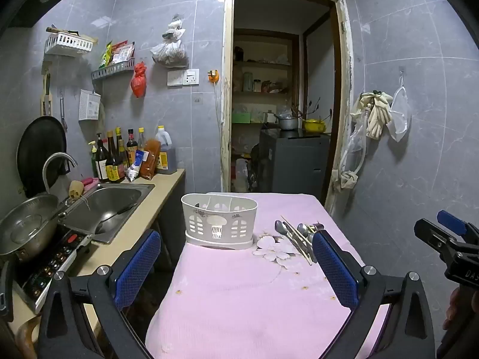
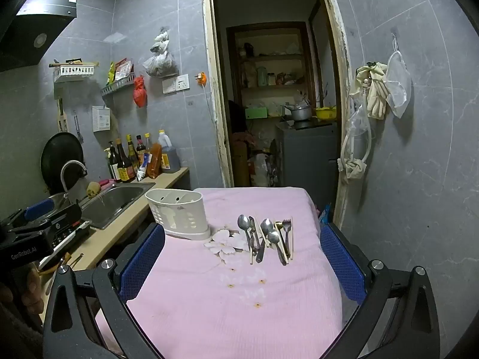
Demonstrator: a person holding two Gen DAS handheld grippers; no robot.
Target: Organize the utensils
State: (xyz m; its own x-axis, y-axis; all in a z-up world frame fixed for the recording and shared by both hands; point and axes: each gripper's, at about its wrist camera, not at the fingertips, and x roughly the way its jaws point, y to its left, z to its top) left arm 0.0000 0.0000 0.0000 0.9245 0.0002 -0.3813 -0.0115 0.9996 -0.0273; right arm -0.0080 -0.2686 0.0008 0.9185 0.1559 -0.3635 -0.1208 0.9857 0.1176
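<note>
Blue mesh-padded left gripper and right gripper, both spread wide, empty, over pink towelling table cover; slotted white plastic utensil caddy, steel spoons, grey tiled walls.

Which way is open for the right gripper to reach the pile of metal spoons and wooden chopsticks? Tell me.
Probably straight ahead: the right gripper is open and empty, and only bare pink cloth lies before the pile of metal spoons and wooden chopsticks. The white slotted caddy stands off to the left.

One white caddy; three spoons; one fork; several chopsticks, number unclear
</note>
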